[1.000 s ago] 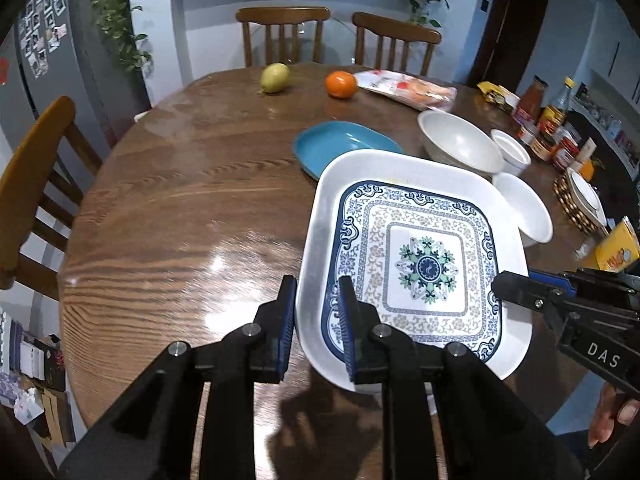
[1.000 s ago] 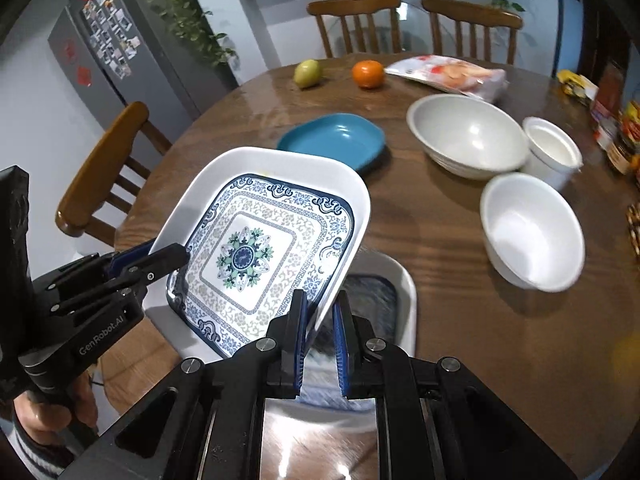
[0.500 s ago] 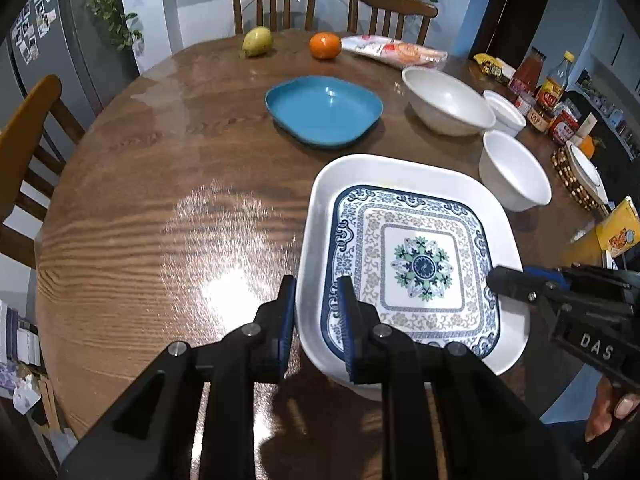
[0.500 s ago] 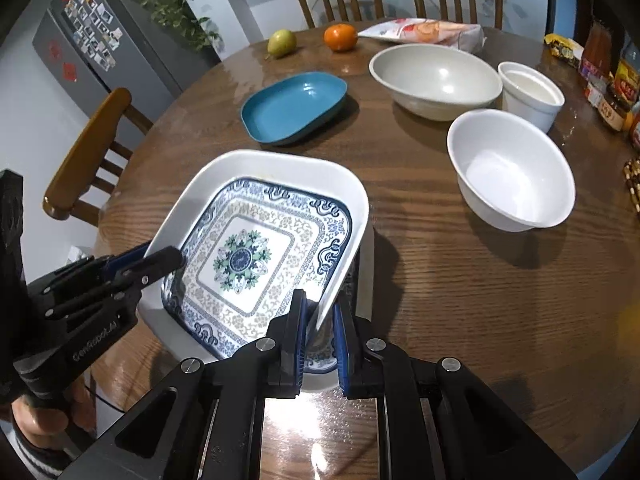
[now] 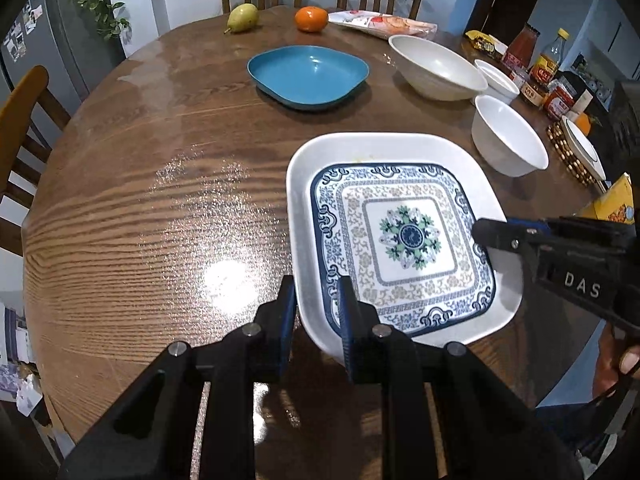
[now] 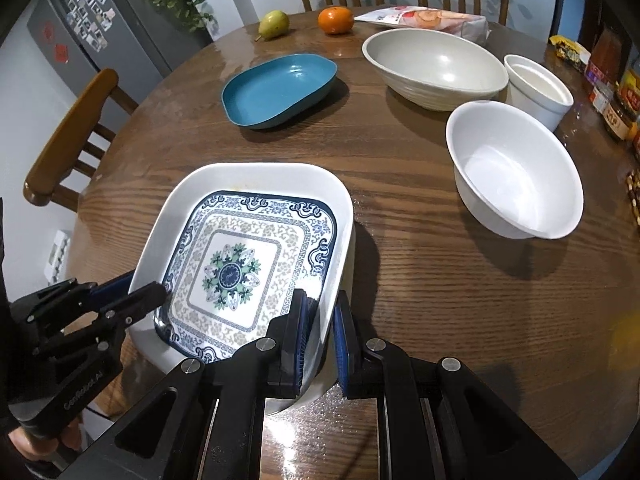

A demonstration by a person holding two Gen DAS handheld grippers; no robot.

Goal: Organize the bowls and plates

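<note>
Over round wooden table point(image 5: 120, 208): square white blue-patterned plate point(image 5: 404, 236) clamped by left gripper point(image 5: 316, 320) and right gripper point(image 6: 320, 332), opposite rims.

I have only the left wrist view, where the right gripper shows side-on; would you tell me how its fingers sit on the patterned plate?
Observer: In the right wrist view, the right gripper straddles the near rim of the patterned plate, with one finger inside the plate and one outside.
Operator: Thank you. Is there anything under the plate that I am missing?
Observer: Yes, part of a second white dish shows beneath the plate's near corner, between the right gripper's fingers.
</note>
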